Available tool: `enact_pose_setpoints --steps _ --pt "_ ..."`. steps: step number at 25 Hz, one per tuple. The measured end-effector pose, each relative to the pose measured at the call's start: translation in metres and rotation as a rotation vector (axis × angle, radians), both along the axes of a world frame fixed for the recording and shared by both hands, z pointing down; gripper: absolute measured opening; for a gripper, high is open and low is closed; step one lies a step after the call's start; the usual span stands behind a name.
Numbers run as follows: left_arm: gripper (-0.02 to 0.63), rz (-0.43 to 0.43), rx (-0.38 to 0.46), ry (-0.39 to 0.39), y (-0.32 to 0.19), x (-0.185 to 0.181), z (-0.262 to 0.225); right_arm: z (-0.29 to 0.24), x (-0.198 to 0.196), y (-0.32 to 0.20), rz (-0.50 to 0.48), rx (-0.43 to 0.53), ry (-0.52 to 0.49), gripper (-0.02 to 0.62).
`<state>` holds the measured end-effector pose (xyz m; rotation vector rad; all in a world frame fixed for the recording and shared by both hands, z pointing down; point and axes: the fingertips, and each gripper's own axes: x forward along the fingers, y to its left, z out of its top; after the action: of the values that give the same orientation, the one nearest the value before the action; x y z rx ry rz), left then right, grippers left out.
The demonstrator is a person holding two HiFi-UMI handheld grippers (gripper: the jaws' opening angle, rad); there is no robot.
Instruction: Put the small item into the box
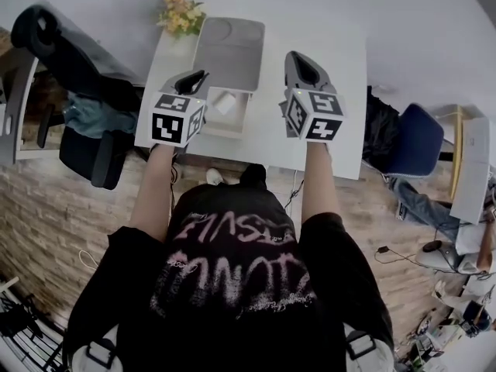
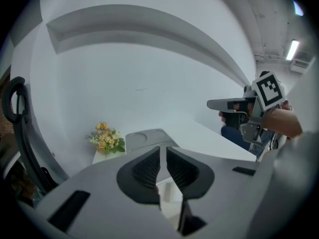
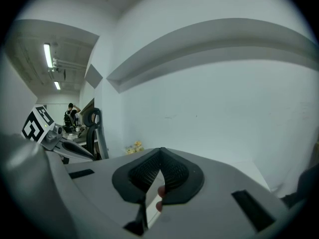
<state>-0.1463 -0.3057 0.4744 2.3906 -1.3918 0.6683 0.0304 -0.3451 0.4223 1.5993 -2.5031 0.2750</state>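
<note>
A grey box stands open on the white table (image 1: 341, 91), its lid (image 1: 230, 49) laid back and its tray wall (image 1: 239, 121) towards me. A small white item (image 1: 225, 101) lies inside the tray. My left gripper (image 1: 195, 77) hangs above the tray's left side. Its jaws (image 2: 163, 152) stand a narrow slit apart with nothing between them. In the left gripper view the lid (image 2: 145, 138) shows beyond the jaws. My right gripper (image 1: 304, 67) is raised to the right of the box. It is shut (image 3: 160, 154) and holds nothing.
Yellow flowers (image 1: 180, 12) stand at the table's far left corner, beside the lid. A black office chair (image 1: 74, 68) is left of the table and a blue chair (image 1: 415, 142) is right of it. A white wall rises behind the table.
</note>
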Motion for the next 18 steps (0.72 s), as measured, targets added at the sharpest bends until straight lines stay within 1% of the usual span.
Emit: enact_pose_setpoints --steps 4,9,14,18 --pt "0.037 -0.019 0.028 0.008 -0.005 -0.005 -0.01 -0.011 0.004 -0.001 0.008 0.024 0.015 0.01" --pt "0.027 -0.034 0.079 0.019 -0.013 -0.008 -0.029 -0.018 0.008 -0.001 0.021 0.035 0.006 0.009" --pt "0.005 -0.066 0.135 0.033 -0.024 -0.014 -0.05 -0.024 0.011 -0.002 0.025 0.043 0.002 0.009" --pt "0.003 -0.085 0.173 0.054 -0.031 -0.015 -0.066 -0.028 0.015 -0.004 0.031 0.049 0.0 0.009"
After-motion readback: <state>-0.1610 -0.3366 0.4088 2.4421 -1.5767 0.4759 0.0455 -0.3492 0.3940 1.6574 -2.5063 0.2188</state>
